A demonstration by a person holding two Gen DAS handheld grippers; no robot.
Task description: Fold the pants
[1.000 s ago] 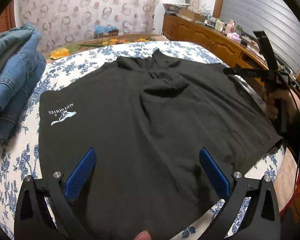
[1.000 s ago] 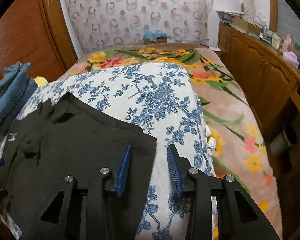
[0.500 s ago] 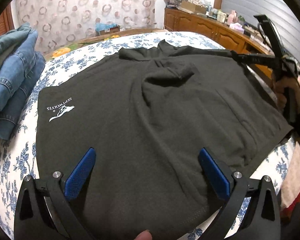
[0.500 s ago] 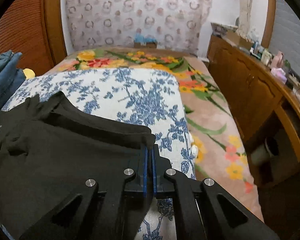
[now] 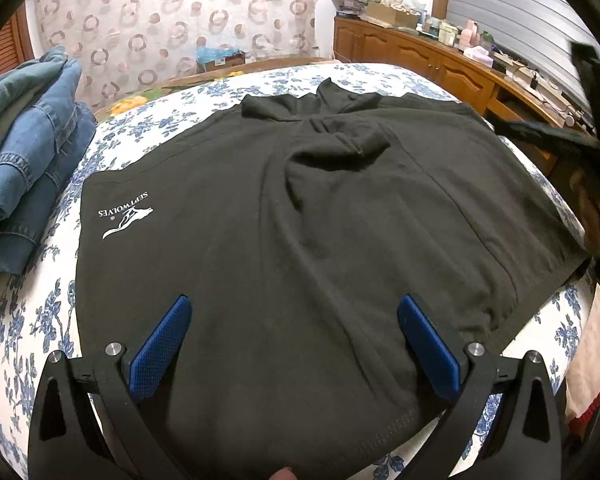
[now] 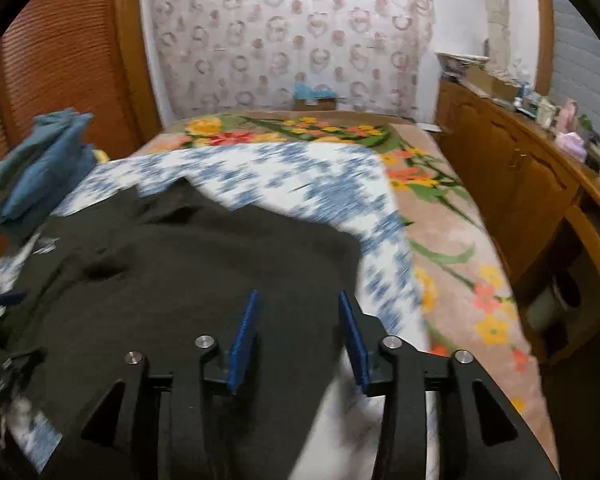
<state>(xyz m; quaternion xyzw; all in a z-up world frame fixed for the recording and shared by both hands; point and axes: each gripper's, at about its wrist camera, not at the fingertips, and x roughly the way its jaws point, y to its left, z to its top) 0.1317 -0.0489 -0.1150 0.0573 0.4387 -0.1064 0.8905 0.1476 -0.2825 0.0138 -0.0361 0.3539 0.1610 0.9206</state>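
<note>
The dark grey cotton pants point(image 5: 300, 232) lie spread flat on the blue-flowered white bedsheet point(image 5: 28, 320), reaching in between both my pairs of jaws. My left gripper point(image 5: 296, 320) is spread wide over the near hem — holding nothing. My right gripper point(image 6: 298, 312) stands parted above the pants' right corner, empty. A folded blue denim pile point(image 5: 32, 152) sits beside the left edge.

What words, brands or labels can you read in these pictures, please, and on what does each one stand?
"SEPTWOLVES": white print above a white animal logo on the black pants, seen upside down in the left wrist view.
The same print in the right wrist view: too blurred to read.
Items on the wooden sideboard: too small to read.
</note>
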